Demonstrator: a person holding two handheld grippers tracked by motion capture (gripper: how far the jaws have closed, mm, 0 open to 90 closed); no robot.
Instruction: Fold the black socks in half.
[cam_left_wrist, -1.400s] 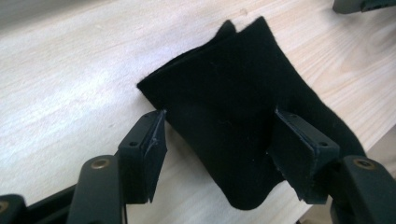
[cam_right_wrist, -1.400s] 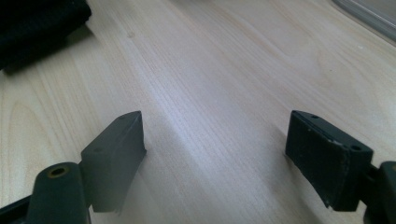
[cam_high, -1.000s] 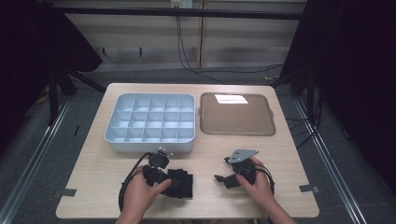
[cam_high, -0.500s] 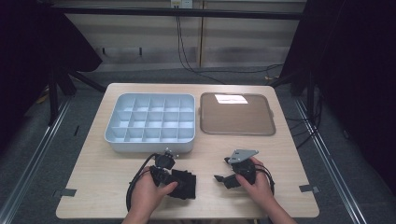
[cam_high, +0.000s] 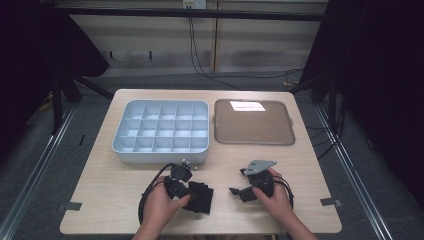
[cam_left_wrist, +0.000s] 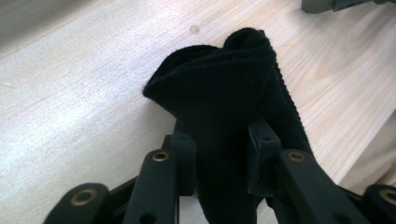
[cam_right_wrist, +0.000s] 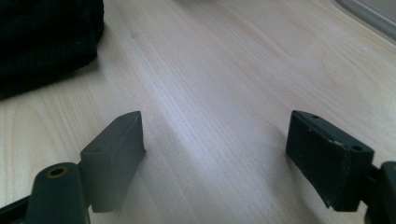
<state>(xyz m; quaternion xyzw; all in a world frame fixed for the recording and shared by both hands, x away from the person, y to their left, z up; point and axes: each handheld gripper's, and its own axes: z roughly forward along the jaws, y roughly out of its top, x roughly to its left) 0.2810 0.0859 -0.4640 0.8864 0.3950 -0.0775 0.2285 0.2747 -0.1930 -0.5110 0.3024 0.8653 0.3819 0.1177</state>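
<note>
Left gripper (cam_left_wrist: 223, 154) clamped on black cloth (cam_left_wrist: 224, 102), which bunches up through centre frame in its view. In the high view cloth (cam_high: 200, 196) sits lower centre on the table (cam_high: 115, 185). Right gripper (cam_right_wrist: 215, 140) jaws wide apart, nothing between them, over bare wood.

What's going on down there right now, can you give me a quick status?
Left gripper shut on black cloth, low over the table. Right gripper open, nothing held, jaws near the cloth. Compartment tray and brown tray behind; nothing in the way.
</note>
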